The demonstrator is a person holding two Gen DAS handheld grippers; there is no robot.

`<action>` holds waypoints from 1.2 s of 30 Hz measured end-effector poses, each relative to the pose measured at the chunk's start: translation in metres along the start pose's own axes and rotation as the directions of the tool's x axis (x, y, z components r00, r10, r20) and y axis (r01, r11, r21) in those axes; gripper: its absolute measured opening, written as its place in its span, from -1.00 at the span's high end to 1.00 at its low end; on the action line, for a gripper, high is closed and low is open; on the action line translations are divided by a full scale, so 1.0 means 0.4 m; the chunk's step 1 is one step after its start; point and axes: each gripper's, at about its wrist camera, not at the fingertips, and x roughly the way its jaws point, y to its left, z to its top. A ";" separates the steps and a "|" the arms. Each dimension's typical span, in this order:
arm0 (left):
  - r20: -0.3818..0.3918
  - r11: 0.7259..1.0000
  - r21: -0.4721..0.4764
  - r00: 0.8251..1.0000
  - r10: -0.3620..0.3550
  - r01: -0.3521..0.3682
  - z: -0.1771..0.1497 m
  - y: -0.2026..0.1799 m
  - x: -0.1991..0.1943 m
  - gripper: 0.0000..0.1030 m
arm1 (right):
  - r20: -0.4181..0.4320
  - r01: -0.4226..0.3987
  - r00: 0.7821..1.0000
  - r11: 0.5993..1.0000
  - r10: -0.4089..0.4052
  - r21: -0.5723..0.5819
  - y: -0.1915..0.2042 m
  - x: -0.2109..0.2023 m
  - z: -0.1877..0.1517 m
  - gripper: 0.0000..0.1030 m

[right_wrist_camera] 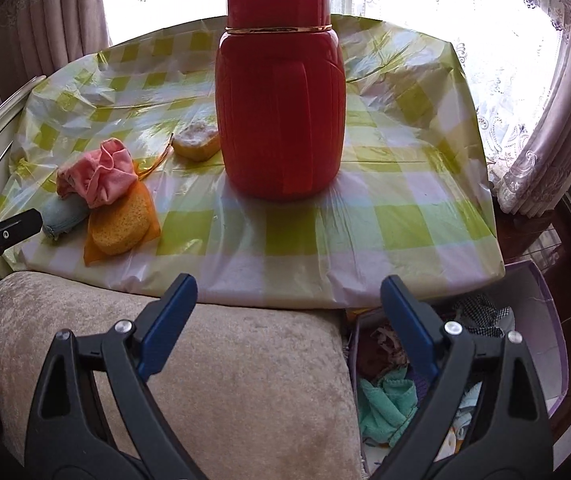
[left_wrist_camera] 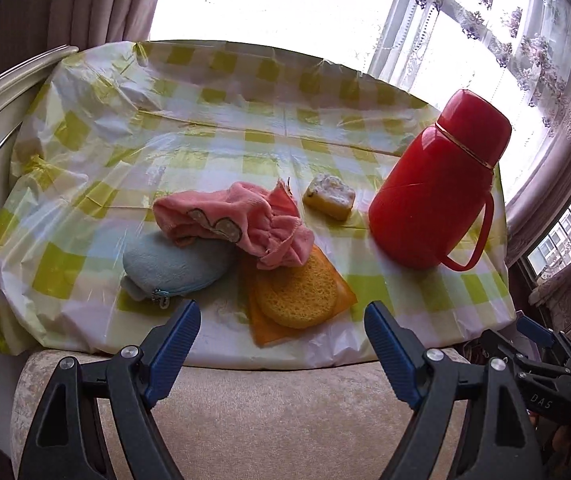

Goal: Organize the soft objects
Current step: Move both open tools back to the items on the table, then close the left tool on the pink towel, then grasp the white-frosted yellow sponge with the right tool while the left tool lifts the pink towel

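A pink cloth point(left_wrist_camera: 241, 216) lies crumpled over a light blue plush pouch point(left_wrist_camera: 173, 266) and a round yellow sponge point(left_wrist_camera: 295, 292) that rests on an orange cloth point(left_wrist_camera: 261, 332). A small yellow sponge block point(left_wrist_camera: 329, 196) lies behind them. In the right wrist view the pink cloth point(right_wrist_camera: 101, 176), pouch point(right_wrist_camera: 63, 218), round sponge point(right_wrist_camera: 121, 224) and block point(right_wrist_camera: 197, 142) sit at the left. My left gripper point(left_wrist_camera: 281, 320) is open and empty, just short of the round sponge. My right gripper point(right_wrist_camera: 287, 292) is open and empty, at the table's near edge.
A tall red thermos point(left_wrist_camera: 437, 184) with a handle stands on the checked tablecloth point(left_wrist_camera: 205, 148) at the right; it fills the right wrist view point(right_wrist_camera: 281, 96). A beige cushion point(right_wrist_camera: 205, 360) lies below both grippers. A purple box point(right_wrist_camera: 541, 344) of cloths stands on the floor at the right.
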 end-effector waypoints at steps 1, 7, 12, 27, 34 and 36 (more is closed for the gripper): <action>-0.005 1.000 0.003 1.000 -0.003 0.003 0.009 0.002 0.010 -0.65 | 0.001 -0.006 1.000 1.000 0.006 -0.007 0.008 0.004 0.006 -0.82; -0.025 0.999 0.050 1.000 0.020 -0.018 0.080 0.000 0.082 -0.66 | 0.000 -0.023 1.000 1.000 0.023 -0.016 0.048 0.031 0.040 -0.82; -0.063 0.986 0.146 0.994 0.093 -0.083 0.147 -0.018 0.170 -0.66 | -0.010 -0.029 1.000 0.999 0.029 -0.026 0.078 0.059 0.061 -0.82; -0.132 0.972 0.222 0.985 0.109 -0.078 0.156 0.016 0.307 0.11 | -0.022 -0.080 0.997 0.995 0.078 -0.061 0.180 0.153 0.139 -0.83; -0.020 0.998 0.060 1.000 0.003 -0.002 0.173 0.085 0.255 0.46 | 0.000 -0.109 0.994 0.990 0.110 -0.087 0.253 0.192 0.195 -0.82; 0.026 1.000 0.017 1.000 -0.012 0.012 0.177 0.105 0.236 0.46 | 0.014 -0.104 0.994 0.990 0.106 -0.095 0.275 0.206 0.216 -0.82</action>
